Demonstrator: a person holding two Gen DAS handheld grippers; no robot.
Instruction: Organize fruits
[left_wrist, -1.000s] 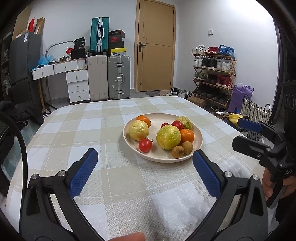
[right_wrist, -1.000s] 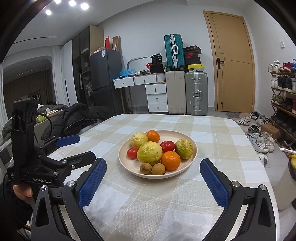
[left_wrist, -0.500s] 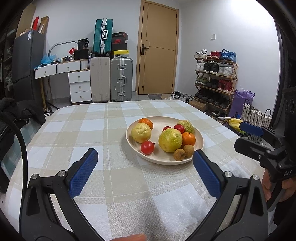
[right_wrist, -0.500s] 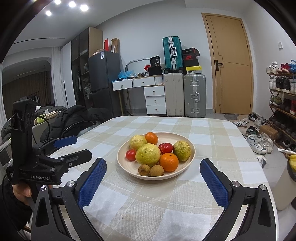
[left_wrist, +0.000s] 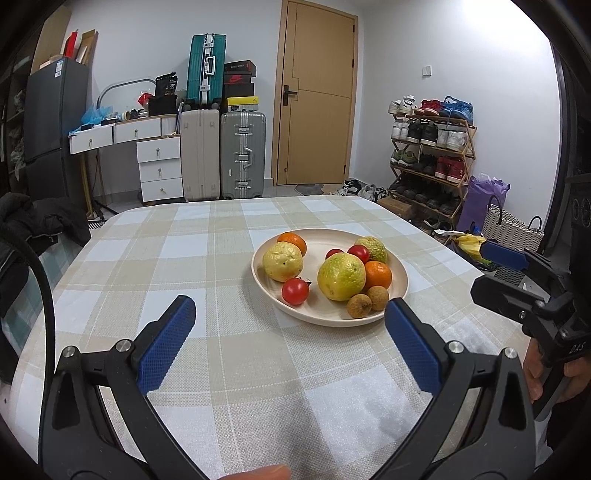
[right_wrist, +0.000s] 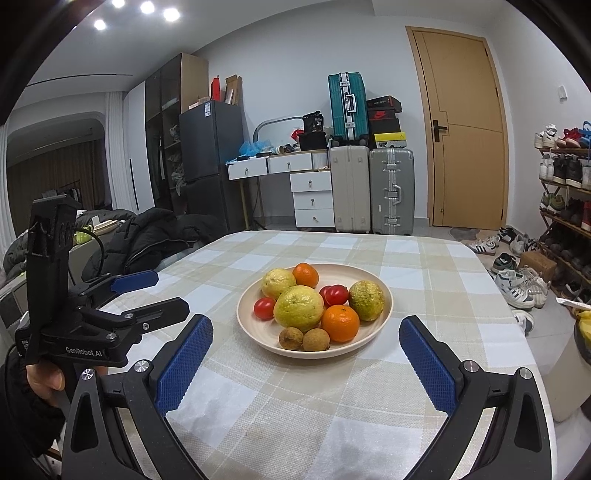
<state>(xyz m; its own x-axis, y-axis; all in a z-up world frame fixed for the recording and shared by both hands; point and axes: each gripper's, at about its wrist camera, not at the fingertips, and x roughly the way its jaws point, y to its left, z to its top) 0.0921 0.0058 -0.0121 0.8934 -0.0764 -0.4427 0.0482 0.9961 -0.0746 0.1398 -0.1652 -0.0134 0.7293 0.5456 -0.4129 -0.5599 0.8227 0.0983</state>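
Your left gripper (left_wrist: 288, 328) and right gripper (right_wrist: 306, 349) both spread wide and empty, hovering over the tabletop's (right_wrist: 280, 406) near edge, fruit-filled plate (right_wrist: 384, 314) mid-table just beyond, one small tomato (left_wrist: 295, 291) toward its left rim.

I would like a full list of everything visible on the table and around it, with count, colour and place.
plate: 1, cream, table centre
oranges: 2, orange, on plate
tomatoes: 3, red, on plate
guavas: 3, yellow-green, on plate
longans: 2, brown, plate's near edge
tablecloth: 1, beige-white check, on table
suitcases: 3, teal, beige, silver, back wall
shoe rack: 1, wooden, right wall
left gripper: open, empty
right gripper: open, empty
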